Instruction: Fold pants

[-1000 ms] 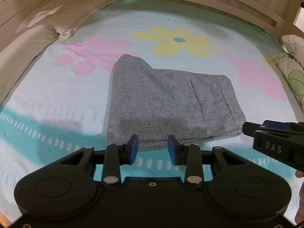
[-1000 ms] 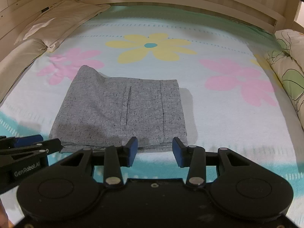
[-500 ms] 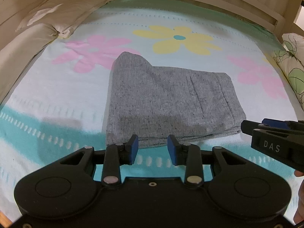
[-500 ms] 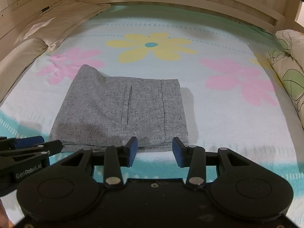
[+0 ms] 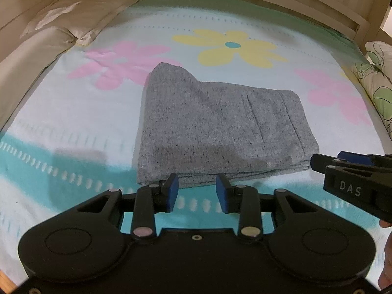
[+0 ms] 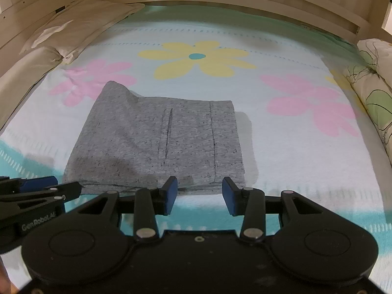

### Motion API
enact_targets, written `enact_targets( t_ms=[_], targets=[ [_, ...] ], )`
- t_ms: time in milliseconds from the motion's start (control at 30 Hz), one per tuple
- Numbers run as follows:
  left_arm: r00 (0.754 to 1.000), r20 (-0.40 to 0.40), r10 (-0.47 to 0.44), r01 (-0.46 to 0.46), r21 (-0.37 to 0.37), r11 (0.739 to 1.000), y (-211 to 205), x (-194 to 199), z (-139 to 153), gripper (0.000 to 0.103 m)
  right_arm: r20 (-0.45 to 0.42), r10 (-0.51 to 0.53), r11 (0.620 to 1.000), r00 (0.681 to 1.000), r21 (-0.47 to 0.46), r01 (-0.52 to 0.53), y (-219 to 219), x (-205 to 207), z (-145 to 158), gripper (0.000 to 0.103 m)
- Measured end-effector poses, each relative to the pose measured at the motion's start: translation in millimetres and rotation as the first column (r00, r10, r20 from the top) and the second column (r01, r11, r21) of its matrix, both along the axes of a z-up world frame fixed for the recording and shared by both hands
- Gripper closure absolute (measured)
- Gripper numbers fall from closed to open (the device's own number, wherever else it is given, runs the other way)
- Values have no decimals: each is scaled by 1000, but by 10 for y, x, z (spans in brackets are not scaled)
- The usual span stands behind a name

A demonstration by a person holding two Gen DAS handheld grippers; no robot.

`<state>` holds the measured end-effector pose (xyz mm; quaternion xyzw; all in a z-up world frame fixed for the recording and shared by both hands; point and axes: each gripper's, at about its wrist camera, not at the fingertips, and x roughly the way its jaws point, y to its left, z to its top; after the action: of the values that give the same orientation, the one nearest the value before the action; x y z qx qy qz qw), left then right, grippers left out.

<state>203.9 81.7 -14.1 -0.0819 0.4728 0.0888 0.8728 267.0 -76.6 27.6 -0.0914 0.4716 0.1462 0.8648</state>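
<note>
Grey speckled pants [image 5: 215, 127] [image 6: 161, 144] lie folded into a compact stack on the flowered bed sheet, with a raised hump at the far left corner. My left gripper [image 5: 197, 187] hovers just short of the stack's near edge, open, nothing between its blue pads. My right gripper [image 6: 199, 191] stands likewise at the near edge, toward the stack's right end, open and empty. Each gripper shows in the other's view: the right gripper [image 5: 348, 171] at the right edge, the left gripper [image 6: 41, 191] at the left edge.
The bed sheet [image 5: 73, 122] is pale blue with pink and yellow flowers and a teal band near me. Beige pillows [image 5: 80, 17] lie at the far left, a patterned pillow [image 6: 372, 93] at the right. A wooden bed rail [image 6: 220, 2] runs along the far side.
</note>
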Motion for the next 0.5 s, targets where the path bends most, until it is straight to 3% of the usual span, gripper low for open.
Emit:
enact_targets(
  t_ms=[300, 500],
  targets=[
    [1000, -9, 23, -23, -47, 999, 24, -8, -26, 59, -1, 9, 1000, 1000, -4, -9, 16, -1, -17, 60],
    [997, 36, 70, -68, -48, 997, 49, -43, -25, 59, -1, 10, 1000, 1000, -7, -10, 30, -7, -24, 60]
  ],
)
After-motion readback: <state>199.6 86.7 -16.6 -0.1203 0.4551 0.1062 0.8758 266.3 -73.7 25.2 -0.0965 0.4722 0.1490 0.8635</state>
